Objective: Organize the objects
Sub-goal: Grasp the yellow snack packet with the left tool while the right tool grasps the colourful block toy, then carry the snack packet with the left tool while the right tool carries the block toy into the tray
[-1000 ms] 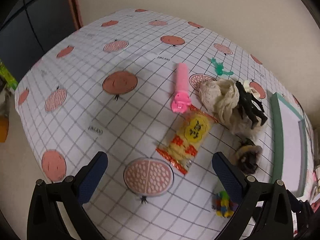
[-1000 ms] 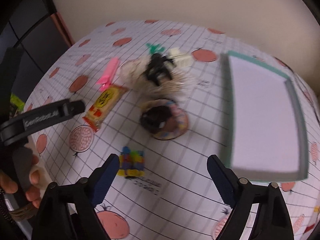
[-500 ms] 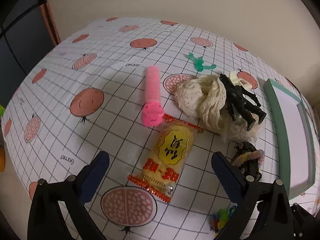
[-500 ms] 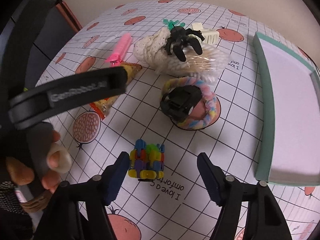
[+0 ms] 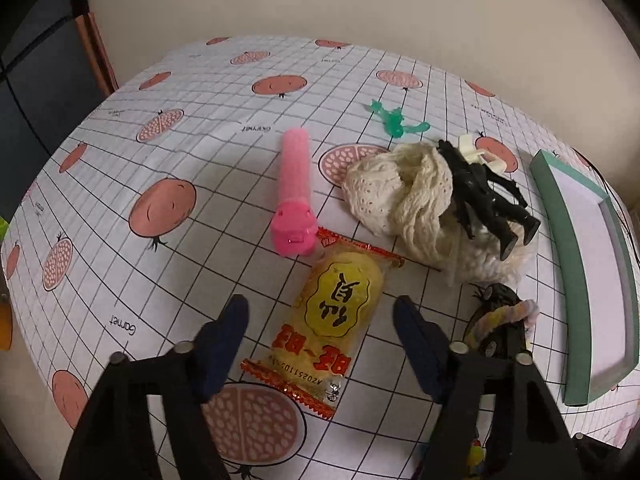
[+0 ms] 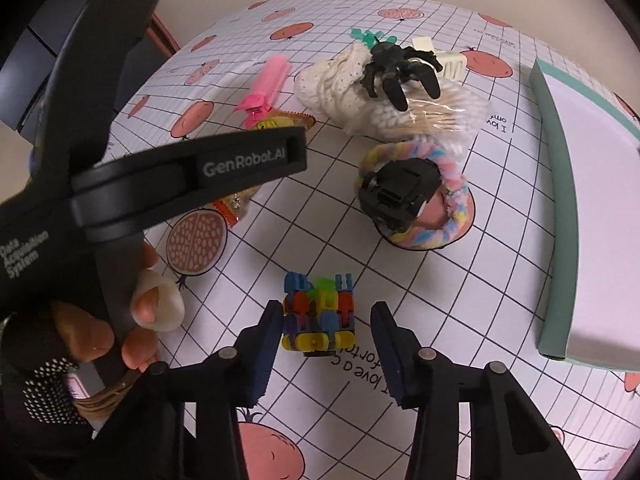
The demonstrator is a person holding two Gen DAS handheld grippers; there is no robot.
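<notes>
- The yellow snack packet with red crimped ends is mostly hidden behind the black body of the left gripper in the right wrist view
- The shallow green-rimmed white tray runs off the right edge there
- The multicoloured interlocking plastic block toy is only a sliver at the bottom of the left wrist view
- The cream plastic hair claw sits half covered by the black claw clip

Readable text on the gripper, the snack packet and the tablecloth

The left gripper's body reads "GenRobot.AI" and "Data Acquisition System". The snack packet carries large characters, not clear enough to read, and the code "A20251105" along its lower seam. The tablecloth prints "Garnet", and "I love a c…" beside the block toy.
</notes>
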